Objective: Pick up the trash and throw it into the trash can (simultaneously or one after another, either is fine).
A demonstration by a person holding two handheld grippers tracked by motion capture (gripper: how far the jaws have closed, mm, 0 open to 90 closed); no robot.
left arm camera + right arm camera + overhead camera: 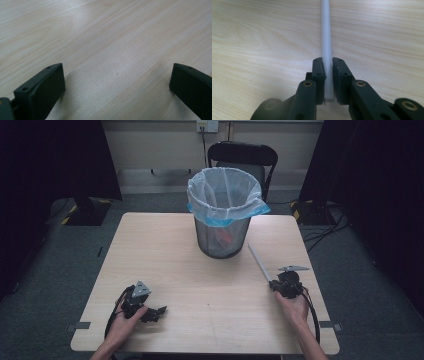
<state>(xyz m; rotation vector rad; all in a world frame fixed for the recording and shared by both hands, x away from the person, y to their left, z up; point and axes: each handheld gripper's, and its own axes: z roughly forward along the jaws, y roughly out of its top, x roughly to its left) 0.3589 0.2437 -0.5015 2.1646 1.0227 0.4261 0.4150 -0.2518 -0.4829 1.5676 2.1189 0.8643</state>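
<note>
Clamping a white rod (326, 37) whose far end runs off the frame's top, the right gripper (329, 65); left gripper (117, 82) gapes wide over bare bench (105, 32).

Each black hand-held gripper (159, 310) carries a grey three-cornered plate (140, 289), brass-ringed screws (360, 83) and a black cable (313, 315).

Black chair (243, 154) behind table (150, 250); wall socket (207, 125).

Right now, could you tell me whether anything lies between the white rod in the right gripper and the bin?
Nothing visible does. The right gripper holds the white rod pointing toward the bin, with bare table between them.
</note>
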